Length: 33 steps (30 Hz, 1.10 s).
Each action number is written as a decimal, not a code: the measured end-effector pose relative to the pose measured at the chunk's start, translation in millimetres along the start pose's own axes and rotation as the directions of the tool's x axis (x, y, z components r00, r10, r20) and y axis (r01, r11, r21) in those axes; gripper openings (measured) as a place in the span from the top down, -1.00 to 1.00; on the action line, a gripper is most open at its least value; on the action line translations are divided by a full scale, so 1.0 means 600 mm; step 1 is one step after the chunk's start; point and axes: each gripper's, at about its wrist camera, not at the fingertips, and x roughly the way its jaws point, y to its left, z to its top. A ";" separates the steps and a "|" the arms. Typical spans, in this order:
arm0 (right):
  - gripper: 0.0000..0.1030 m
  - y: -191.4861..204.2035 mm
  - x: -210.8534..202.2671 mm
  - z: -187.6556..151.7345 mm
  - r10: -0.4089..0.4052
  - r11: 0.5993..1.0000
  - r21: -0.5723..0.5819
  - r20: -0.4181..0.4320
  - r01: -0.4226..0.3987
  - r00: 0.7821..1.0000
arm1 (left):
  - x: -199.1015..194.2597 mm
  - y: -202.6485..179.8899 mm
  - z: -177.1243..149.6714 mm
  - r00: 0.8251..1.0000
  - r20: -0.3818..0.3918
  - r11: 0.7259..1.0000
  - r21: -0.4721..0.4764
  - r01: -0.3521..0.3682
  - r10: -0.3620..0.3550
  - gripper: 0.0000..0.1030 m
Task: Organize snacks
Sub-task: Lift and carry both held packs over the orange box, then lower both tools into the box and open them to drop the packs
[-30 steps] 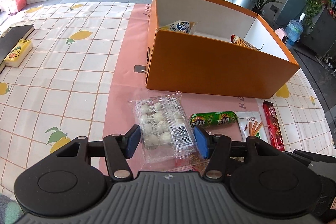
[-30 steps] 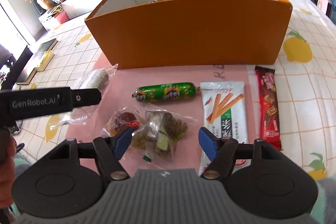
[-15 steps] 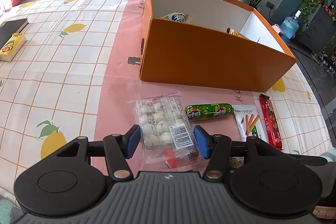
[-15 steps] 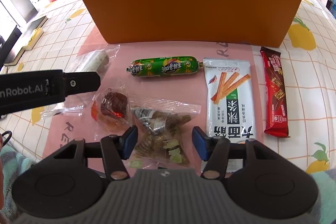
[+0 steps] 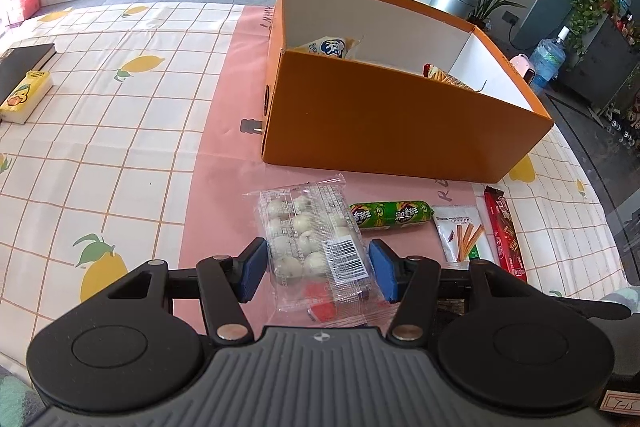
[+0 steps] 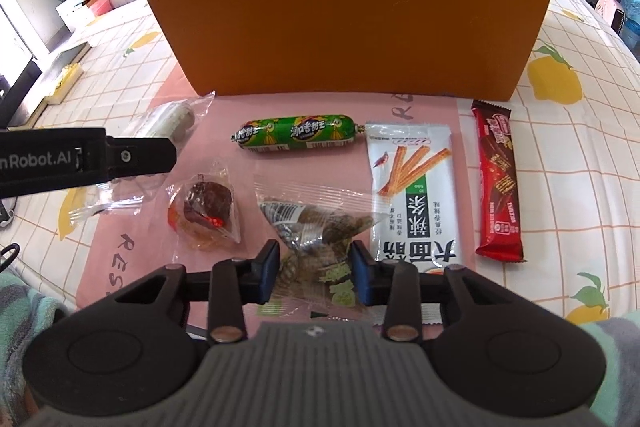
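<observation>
One orange box (image 5: pixel 400 123) stands on the pink mat, holding a white-and-blue packet (image 5: pixel 330 47) at its far left and a striped packet (image 5: pixel 442 77) further right. Before it lie loose snacks. The left gripper (image 5: pixel 316 271) straddles the clear pack of white balls (image 5: pixel 308 239), pads apart. The right gripper (image 6: pixel 314 273) has just been closing, now clamped on the clear brown-snack bag (image 6: pixel 316 239).

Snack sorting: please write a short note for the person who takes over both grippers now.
Right gripper: jaws have just been closing, pads now on the clear bag of brown snacks.
Left gripper: open around the tray of white balls, no grip.
Done: two packs already in the orange box.
Left on the mat: green sausage, white stick pack, red bar, dark candy.
</observation>
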 end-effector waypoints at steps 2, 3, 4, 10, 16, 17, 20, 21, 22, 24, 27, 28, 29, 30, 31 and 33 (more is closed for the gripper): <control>0.31 -0.002 -0.011 0.000 0.005 1.000 -0.001 0.019 -0.005 1.000 | -0.008 -0.008 0.001 1.000 0.013 1.000 0.010 0.006 -0.006 -0.23; 0.31 -0.003 -0.017 -0.001 0.006 1.000 -0.001 0.026 -0.006 1.000 | -0.012 -0.011 0.001 1.000 0.019 1.000 0.016 0.008 -0.009 -0.23; 0.31 -0.005 -0.022 -0.001 0.007 1.000 0.000 0.033 -0.007 0.999 | -0.017 -0.017 0.002 1.000 0.027 1.000 0.023 0.011 -0.011 -0.23; 0.31 -0.021 -0.061 0.005 0.003 1.000 0.005 0.081 -0.004 0.997 | -0.043 -0.048 0.010 0.997 0.066 0.997 0.069 0.030 -0.034 -0.23; 0.31 -0.037 -0.098 0.021 -0.008 1.000 -0.017 0.123 0.010 0.992 | -0.069 -0.081 0.026 0.992 0.111 0.991 0.124 0.045 -0.059 -0.23; 0.31 -0.040 -0.104 0.025 -0.013 1.000 -0.023 0.130 0.016 0.991 | -0.073 -0.087 0.030 0.991 0.119 0.990 0.133 0.046 -0.062 -0.23; 0.31 -0.047 -0.122 0.039 -0.024 0.999 -0.041 0.150 0.030 0.988 | -0.083 -0.103 0.044 0.987 0.141 0.986 0.162 0.050 -0.073 -0.23; 0.31 -0.049 -0.128 0.045 -0.026 0.998 -0.047 0.157 0.033 0.987 | -0.087 -0.108 0.048 0.986 0.148 0.984 0.172 0.051 -0.077 -0.23; 0.31 -0.051 -0.134 0.051 -0.027 0.998 -0.054 0.163 0.036 0.986 | -0.088 -0.114 0.054 0.984 0.156 0.982 0.184 0.052 -0.081 -0.23; 0.31 -0.054 -0.144 0.064 -0.033 0.996 -0.072 0.176 0.047 0.984 | -0.092 -0.123 0.065 0.982 0.168 0.977 0.205 0.053 -0.088 -0.23; 0.31 -0.056 -0.159 0.089 -0.050 0.992 -0.108 0.202 0.073 0.978 | -0.094 -0.135 0.084 0.978 0.182 0.971 0.231 0.060 -0.103 -0.23; 0.31 -0.057 -0.163 0.098 -0.052 0.990 -0.117 0.208 0.077 0.977 | -0.094 -0.139 0.090 0.977 0.184 0.970 0.235 0.062 -0.107 -0.23; 0.31 -0.059 -0.166 0.107 -0.050 0.989 -0.123 0.211 0.077 0.976 | -0.093 -0.142 0.097 0.976 0.187 0.968 0.241 0.063 -0.110 -0.23; 0.31 -0.061 -0.169 0.117 -0.047 0.989 -0.128 0.213 0.076 0.976 | -0.091 -0.145 0.103 0.975 0.190 0.967 0.248 0.062 -0.111 -0.23; 0.31 -0.064 -0.170 0.126 -0.044 0.989 -0.131 0.213 0.074 0.976 | -0.089 -0.148 0.110 0.975 0.193 0.966 0.252 0.059 -0.110 -0.23; 0.31 -0.067 -0.171 0.149 -0.043 0.987 -0.143 0.214 0.075 0.976 | -0.082 -0.154 0.125 0.974 0.195 0.964 0.258 0.059 -0.112 -0.23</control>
